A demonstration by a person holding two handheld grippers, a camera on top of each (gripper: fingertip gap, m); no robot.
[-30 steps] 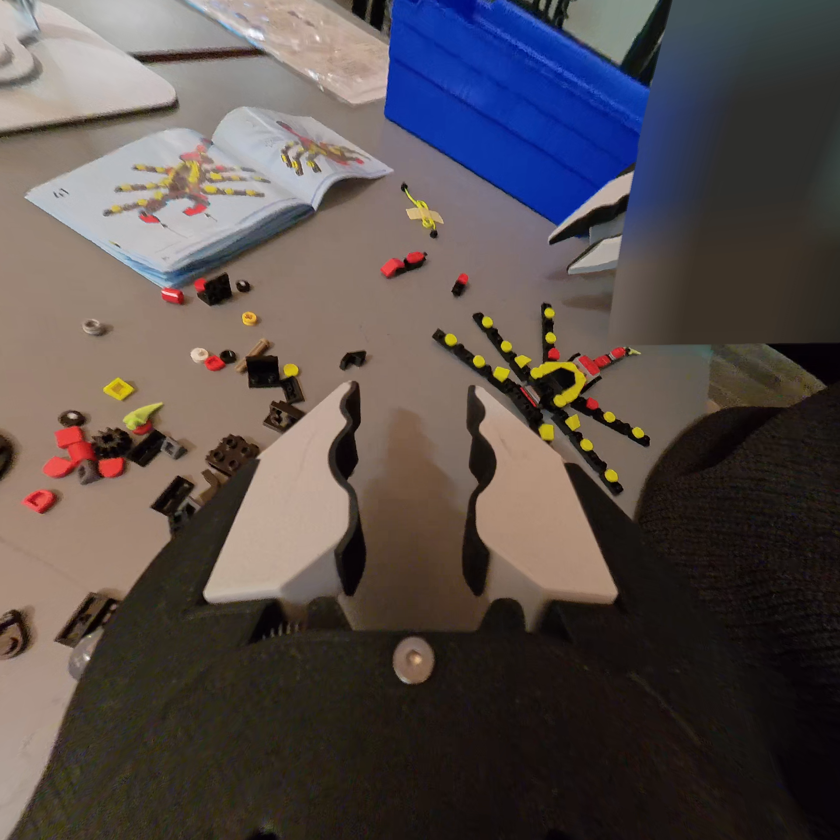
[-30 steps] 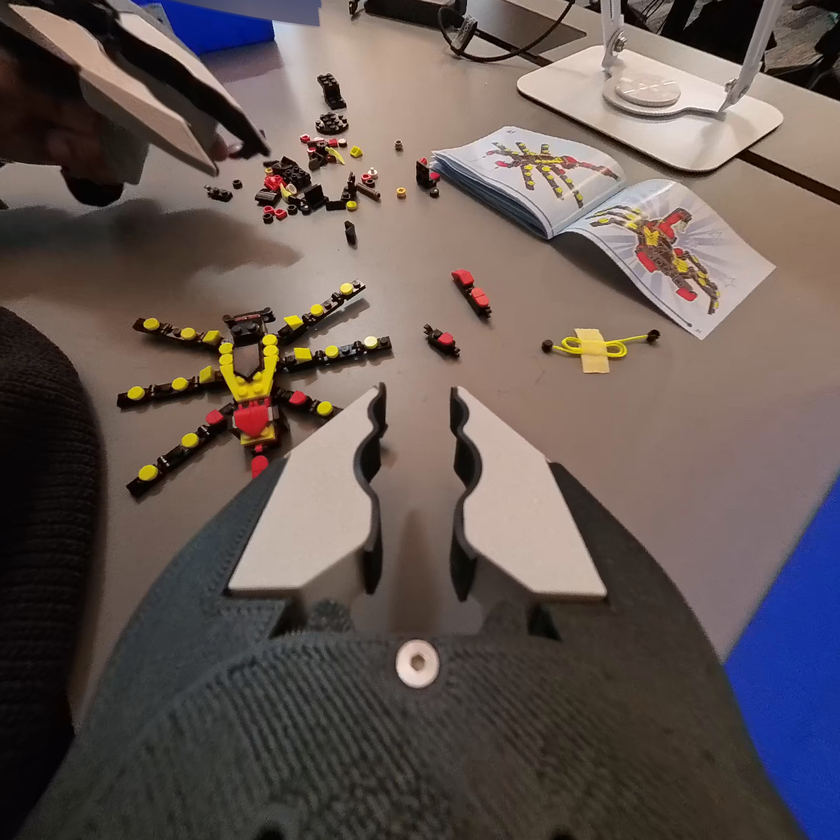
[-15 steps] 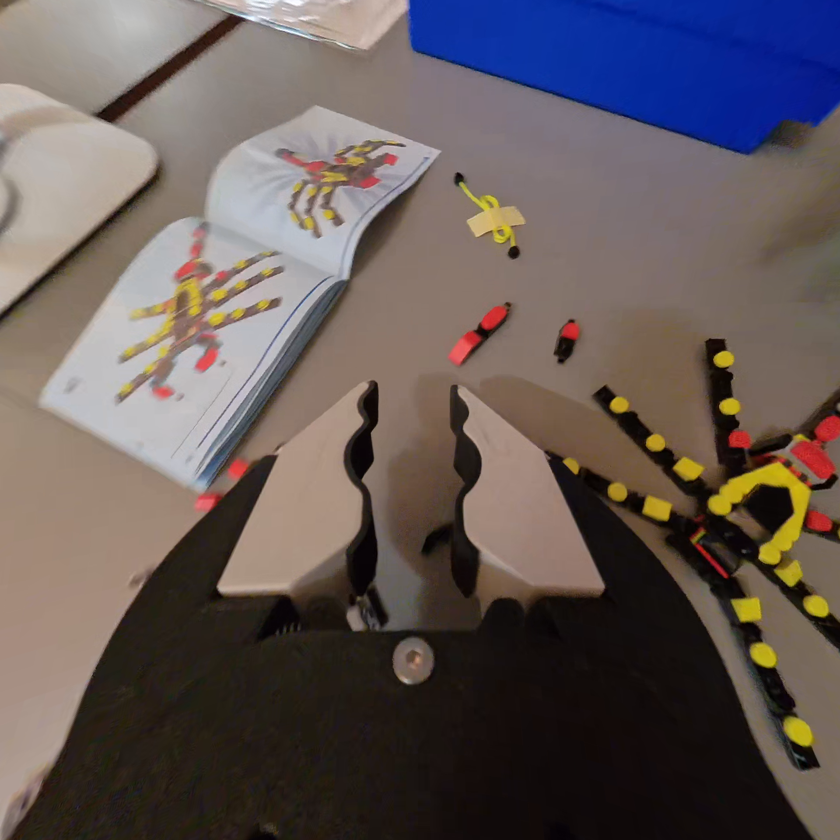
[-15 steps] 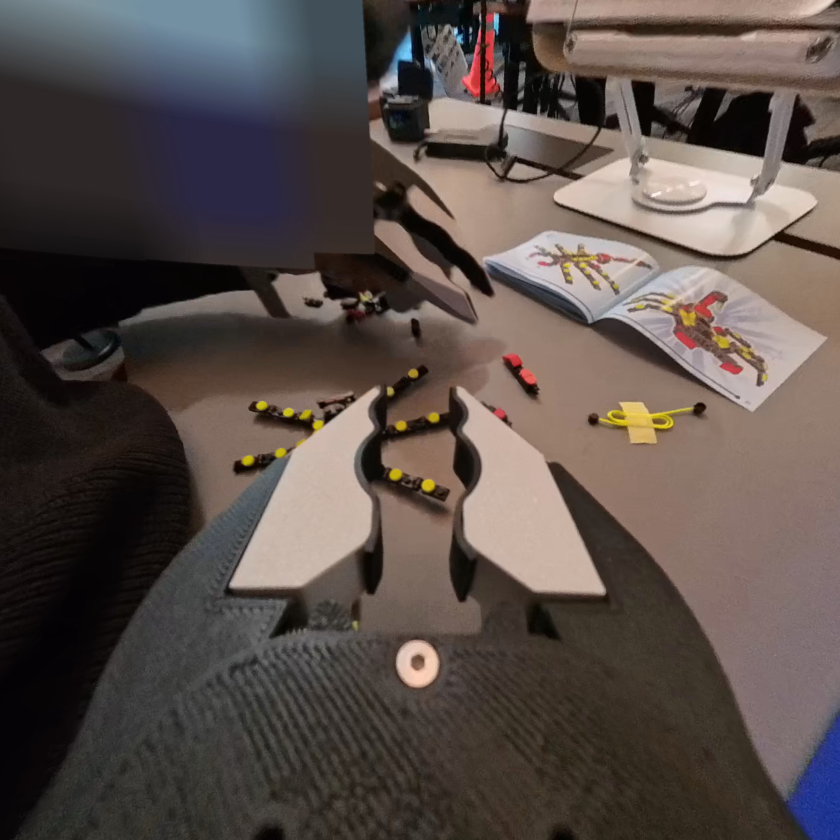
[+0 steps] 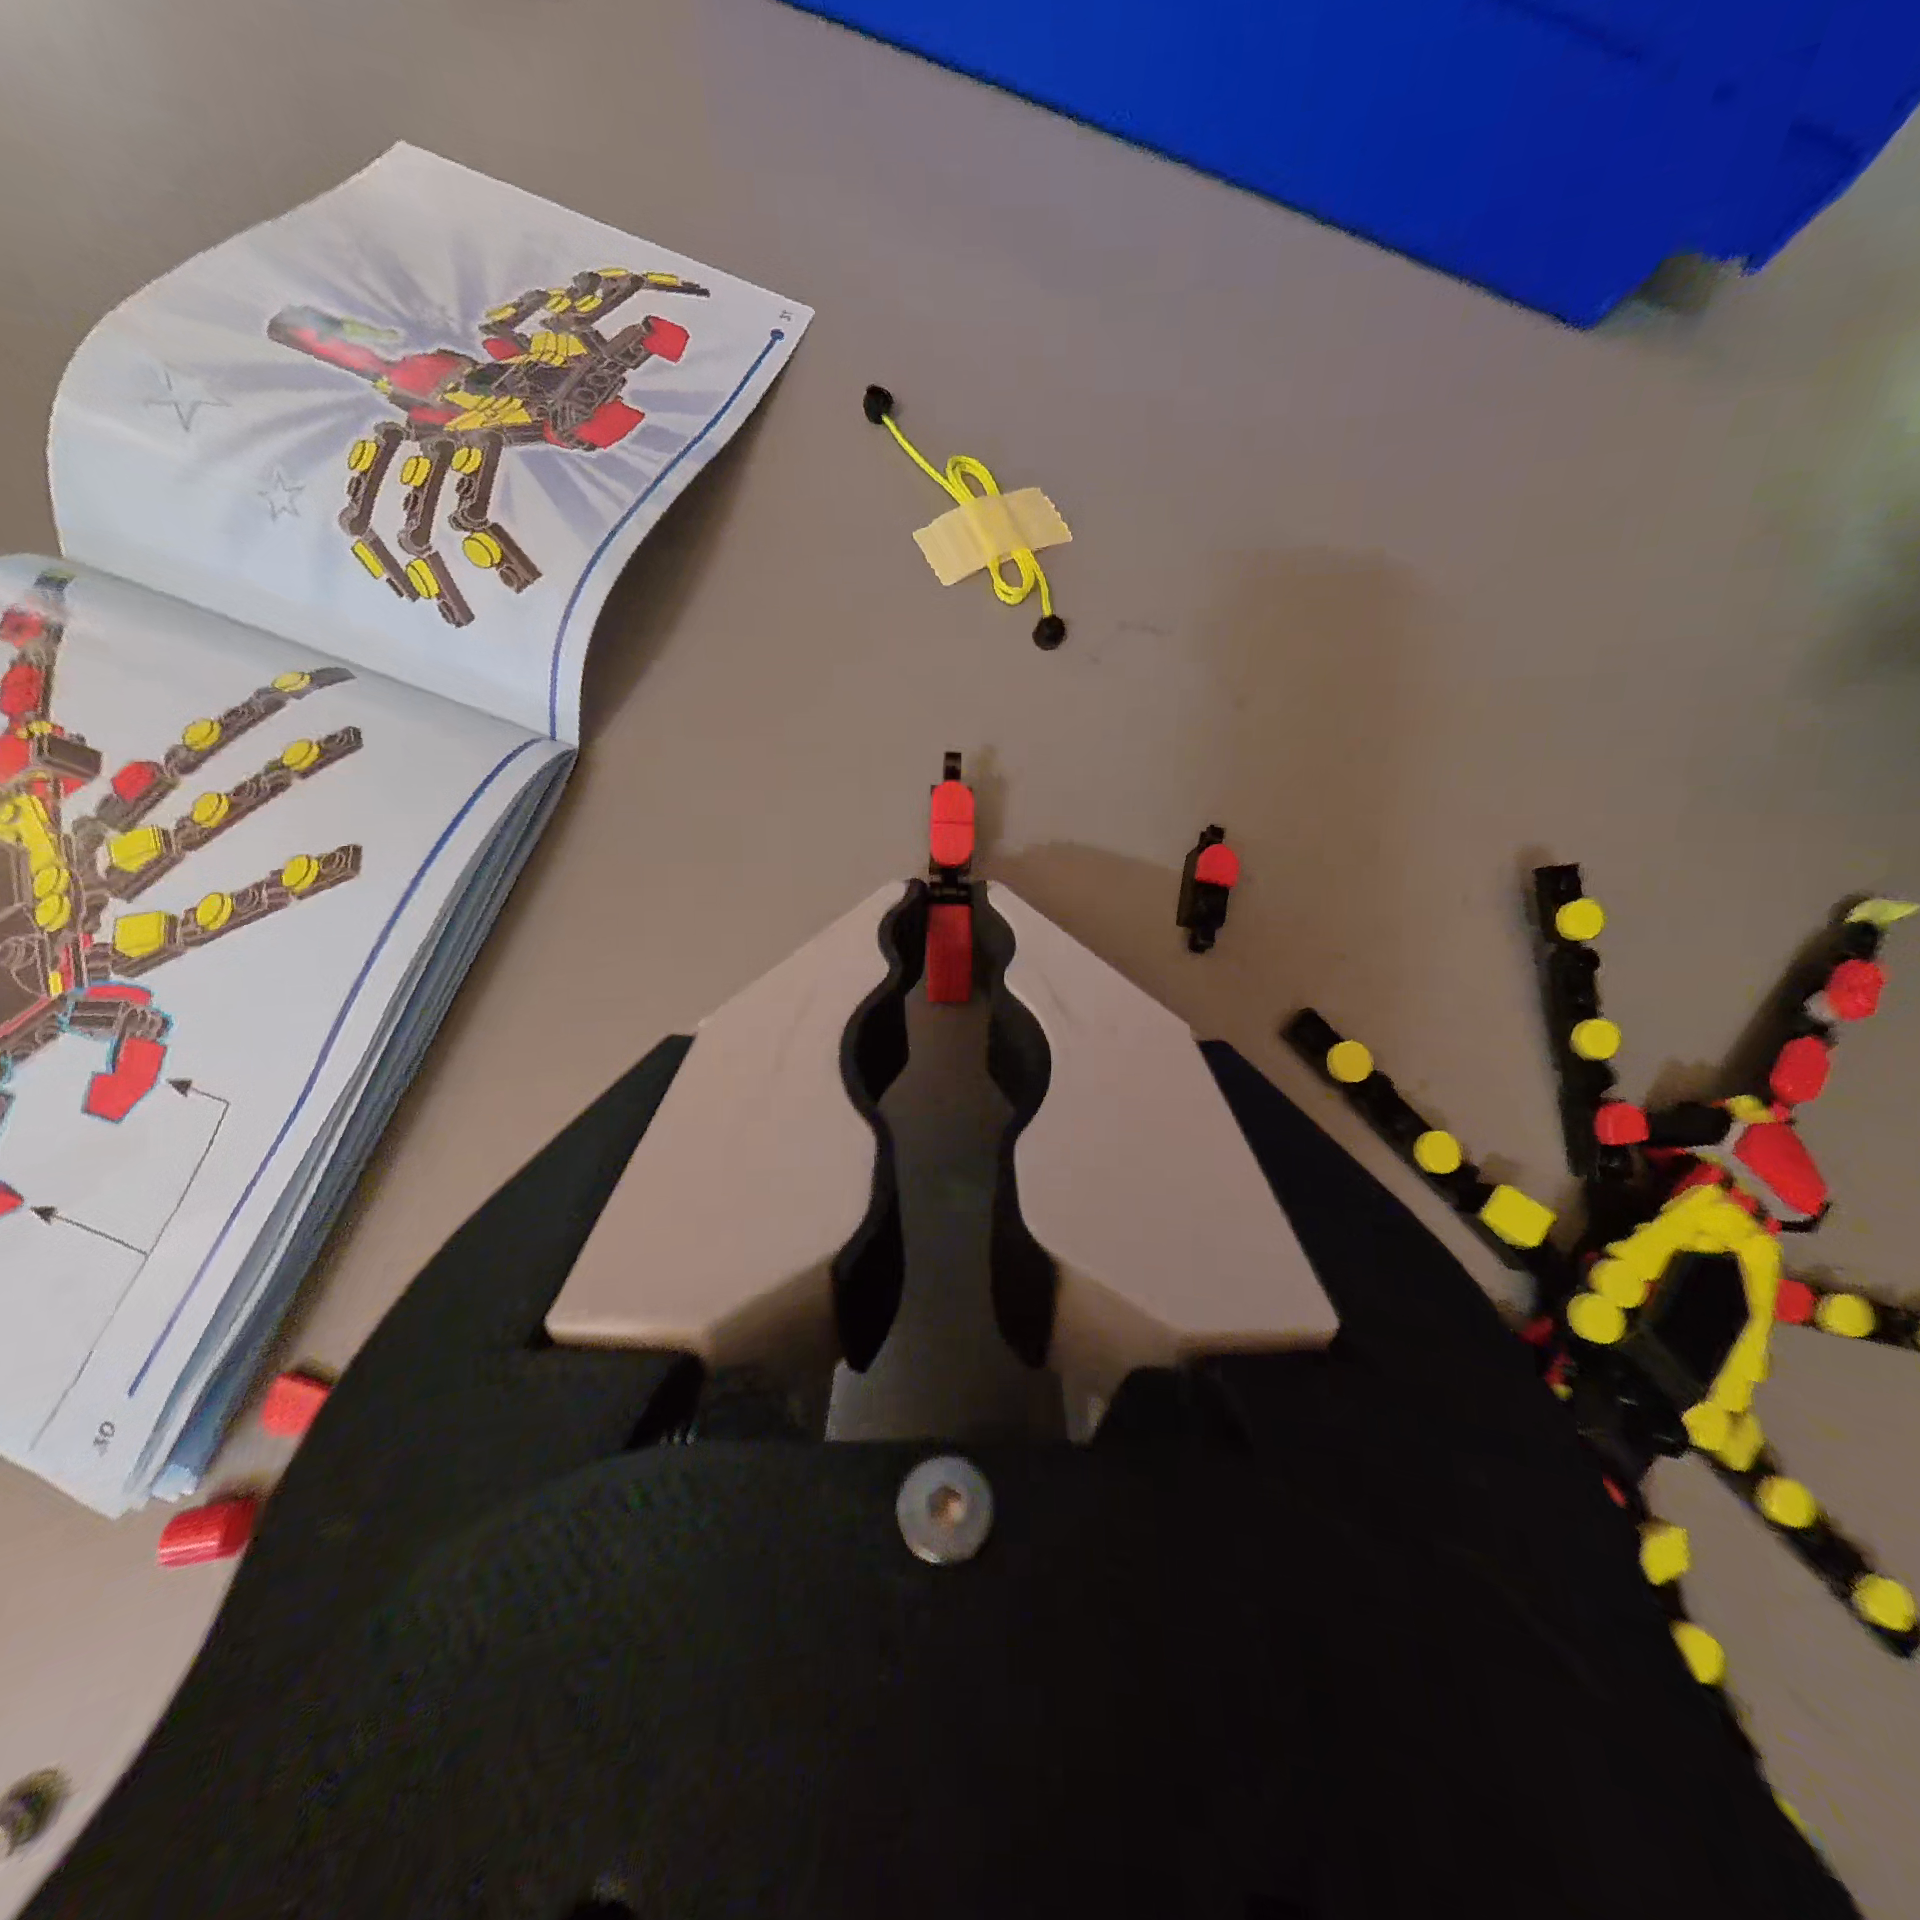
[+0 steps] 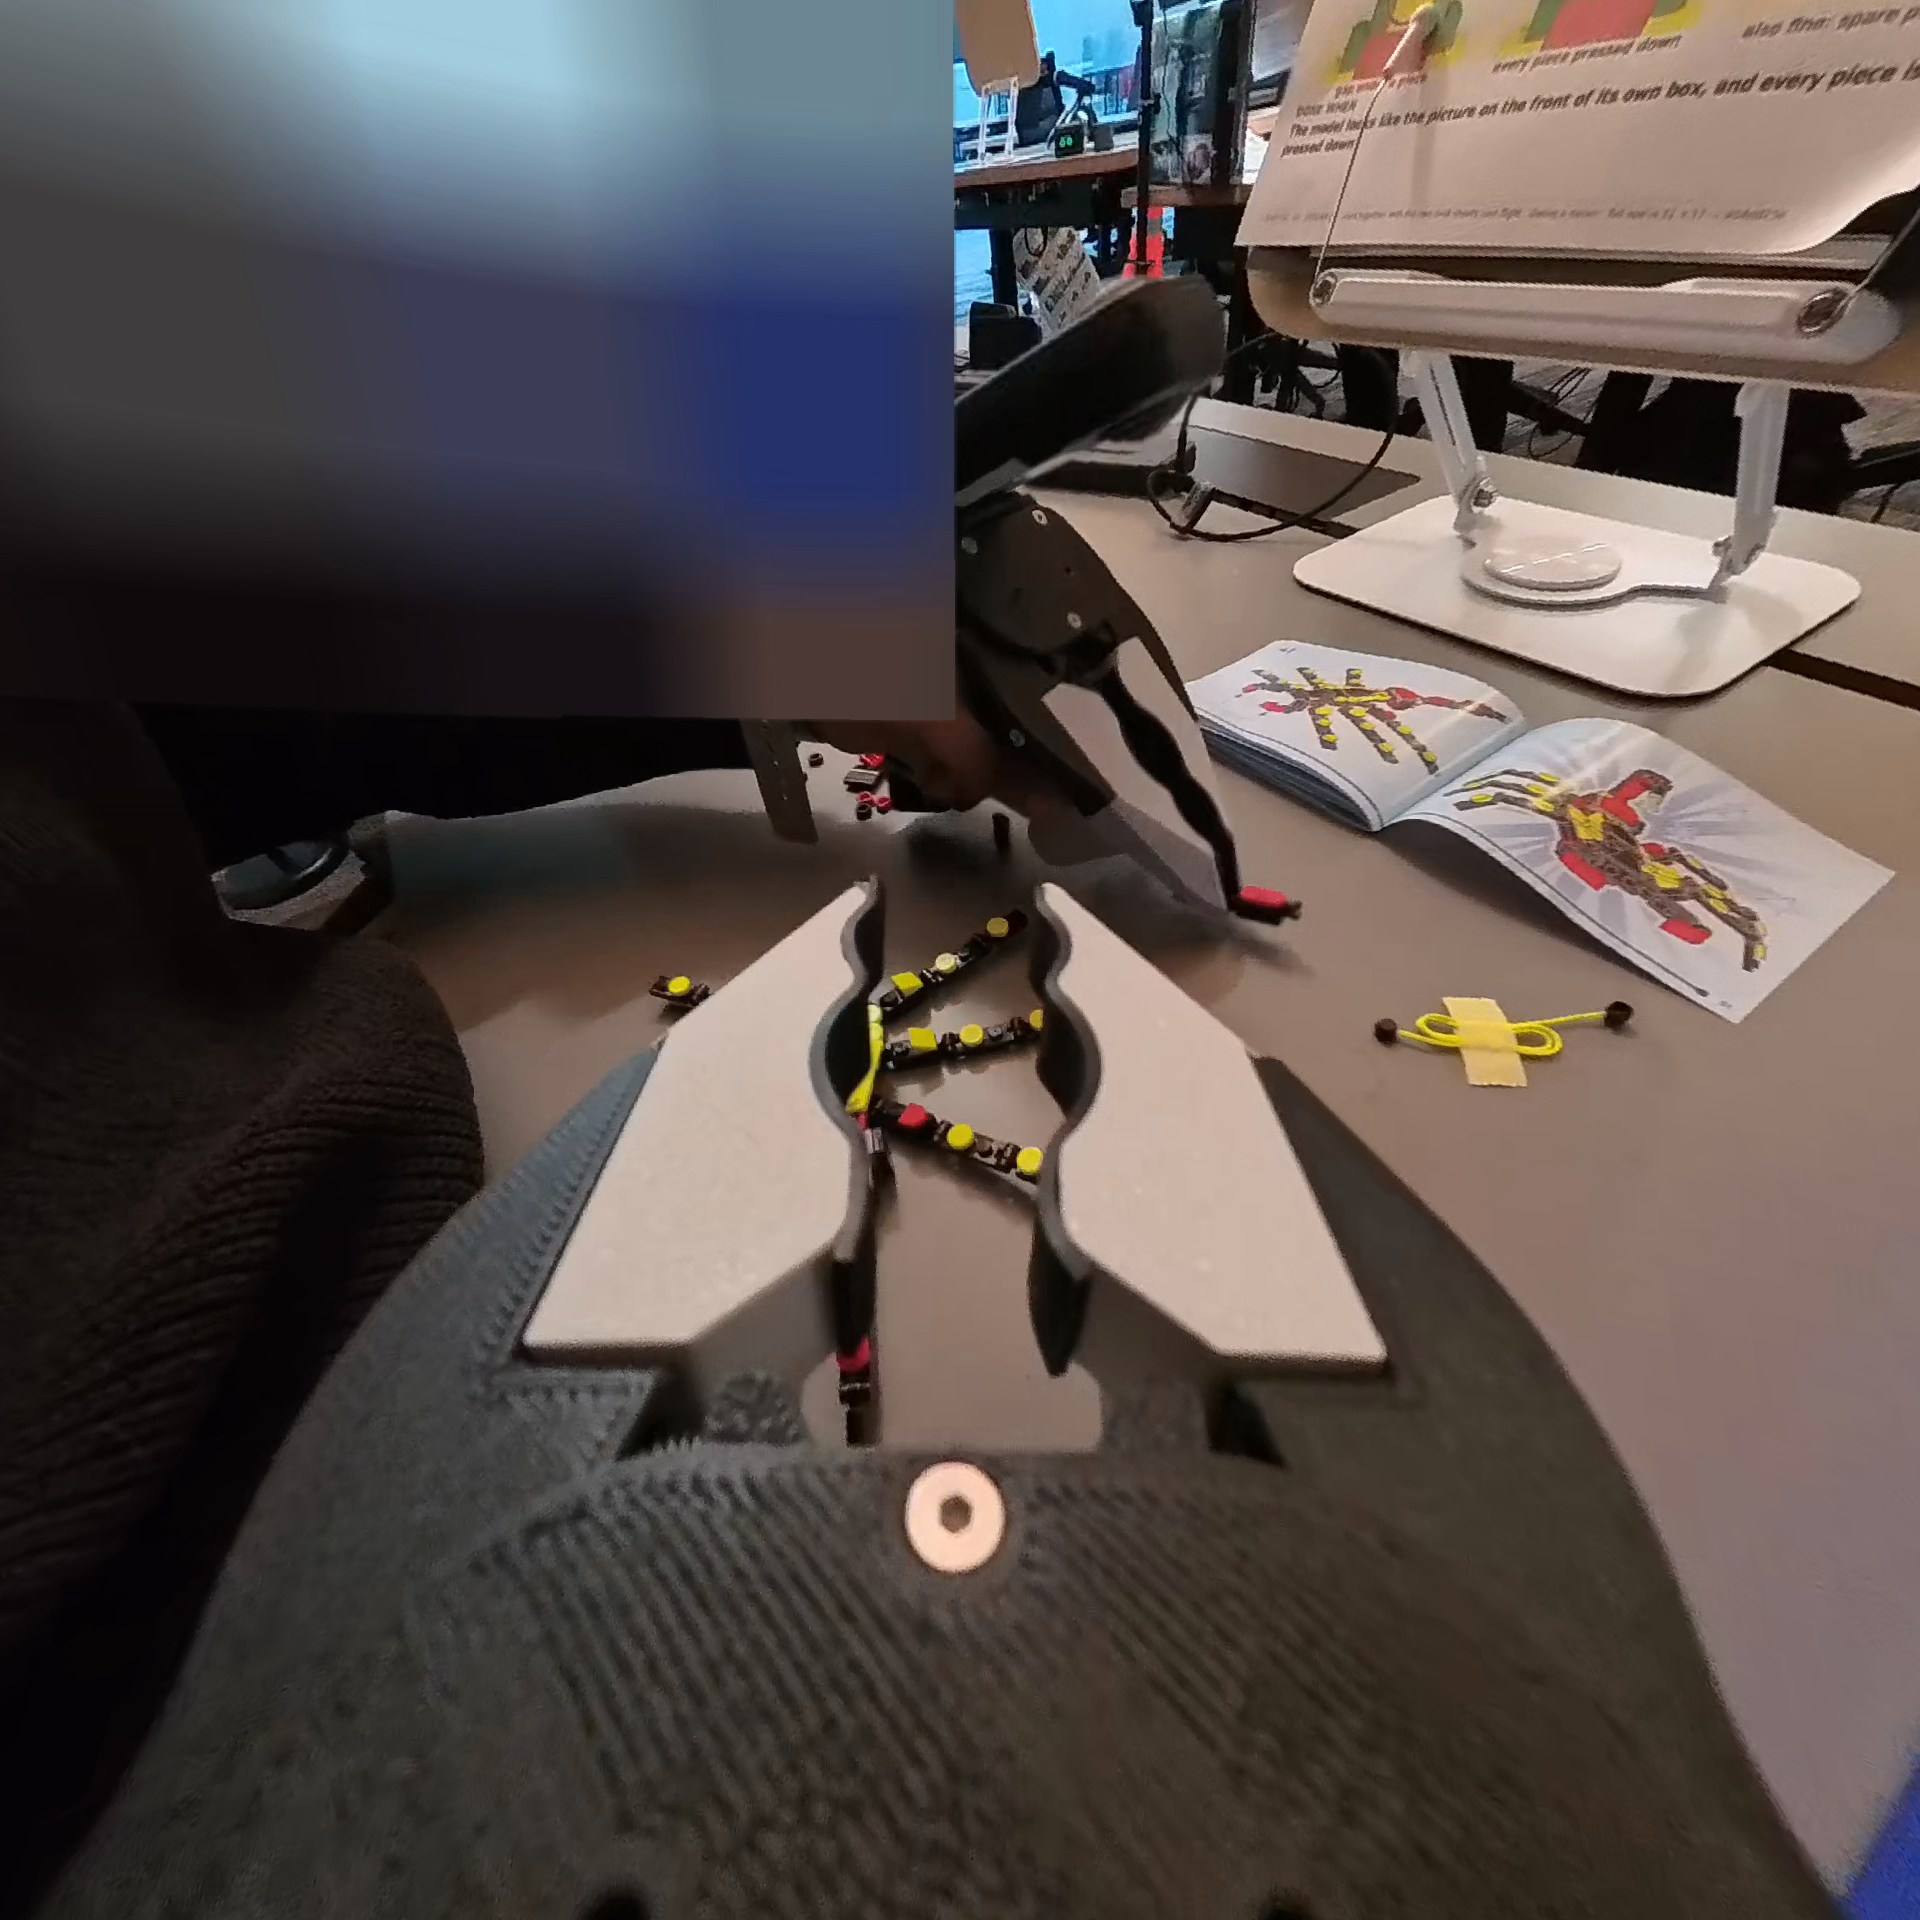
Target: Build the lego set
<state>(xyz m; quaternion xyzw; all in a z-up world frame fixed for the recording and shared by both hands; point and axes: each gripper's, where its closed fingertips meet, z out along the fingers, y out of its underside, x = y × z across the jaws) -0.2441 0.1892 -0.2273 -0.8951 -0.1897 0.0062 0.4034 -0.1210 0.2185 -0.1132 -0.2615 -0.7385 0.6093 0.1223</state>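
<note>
Left hand-held gripper [image 5: 948, 894] advanced, narrowed, now pinching red-black piece [image 5: 950, 904] on table.

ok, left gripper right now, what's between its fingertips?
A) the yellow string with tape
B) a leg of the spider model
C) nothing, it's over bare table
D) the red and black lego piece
D: the left gripper has its tips around the near end of the red and black lego piece; the yellow string lies apart, farther out on the table.

Both wrist views look down close over the table [image 5: 1299, 665], apparently sharing the booklet [image 6: 1538, 810].
</note>
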